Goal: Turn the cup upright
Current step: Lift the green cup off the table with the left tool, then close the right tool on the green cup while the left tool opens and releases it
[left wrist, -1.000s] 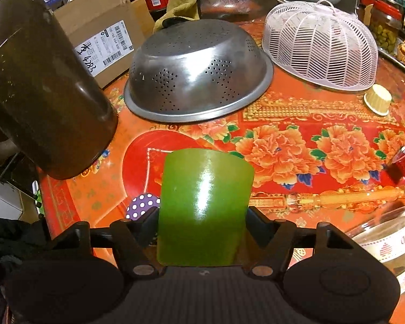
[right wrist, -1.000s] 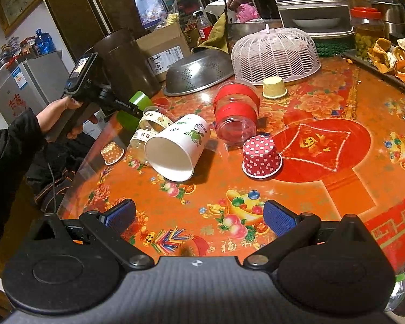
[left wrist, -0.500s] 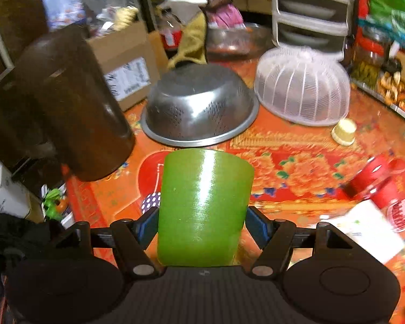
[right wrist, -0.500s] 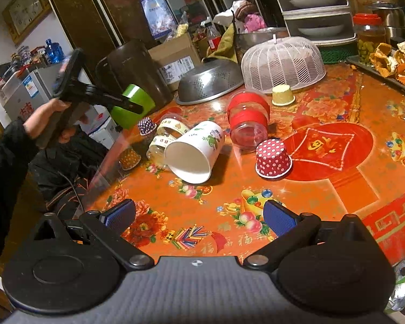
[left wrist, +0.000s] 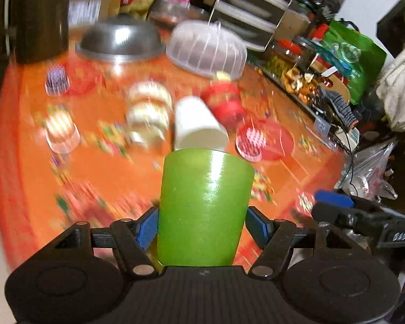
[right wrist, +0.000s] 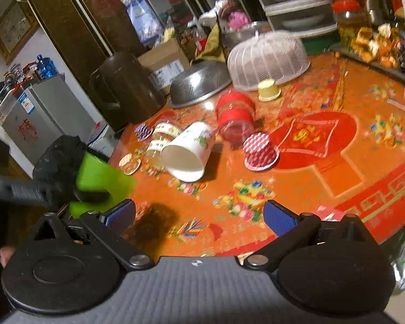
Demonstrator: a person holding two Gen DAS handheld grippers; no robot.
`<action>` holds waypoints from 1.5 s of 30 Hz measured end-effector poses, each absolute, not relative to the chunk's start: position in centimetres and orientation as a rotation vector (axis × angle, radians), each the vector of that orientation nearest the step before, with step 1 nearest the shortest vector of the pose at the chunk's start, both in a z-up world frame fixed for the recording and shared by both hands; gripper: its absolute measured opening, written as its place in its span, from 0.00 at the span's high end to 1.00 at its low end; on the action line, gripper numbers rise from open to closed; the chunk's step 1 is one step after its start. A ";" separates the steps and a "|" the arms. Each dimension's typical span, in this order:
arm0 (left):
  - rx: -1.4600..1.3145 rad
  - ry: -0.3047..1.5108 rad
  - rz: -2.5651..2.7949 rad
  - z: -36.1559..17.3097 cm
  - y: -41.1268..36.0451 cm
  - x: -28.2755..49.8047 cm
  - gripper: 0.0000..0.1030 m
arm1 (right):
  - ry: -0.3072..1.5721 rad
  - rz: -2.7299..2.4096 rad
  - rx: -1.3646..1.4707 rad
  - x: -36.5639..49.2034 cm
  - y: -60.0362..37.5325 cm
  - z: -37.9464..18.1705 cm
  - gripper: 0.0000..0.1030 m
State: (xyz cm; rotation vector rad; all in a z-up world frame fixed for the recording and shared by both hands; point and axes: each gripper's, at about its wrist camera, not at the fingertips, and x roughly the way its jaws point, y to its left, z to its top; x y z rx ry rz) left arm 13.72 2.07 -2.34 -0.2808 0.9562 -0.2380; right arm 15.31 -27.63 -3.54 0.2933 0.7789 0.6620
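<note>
My left gripper [left wrist: 202,224] is shut on a green plastic cup [left wrist: 203,205] and holds it in the air over the near left edge of the table. The cup's closed end points away from the camera. The cup also shows as a green blur in the right wrist view [right wrist: 102,181], tilted, at the table's left edge. My right gripper [right wrist: 199,216] is open and empty above the table's front edge; one blue pad of it shows in the left wrist view [left wrist: 334,198].
A white cup [right wrist: 187,151] lies on its side mid-table, beside a fallen glass jar [right wrist: 162,137] and a red-lidded jar [right wrist: 236,116]. A red dotted cup [right wrist: 260,149] stands inverted. A steel colander [right wrist: 199,83], mesh food cover [right wrist: 267,59] and dark jug [right wrist: 127,89] stand behind.
My left gripper has swung the green cup away from the dark jug, toward the table's front left edge near my right gripper. The right gripper has stayed open and shifted slightly.
</note>
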 end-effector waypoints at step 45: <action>-0.530 0.937 -0.208 -7.8 -1.1 11.1 0.32 | 1.115 0.573 0.322 17.9 -19.7 -5.5 0.26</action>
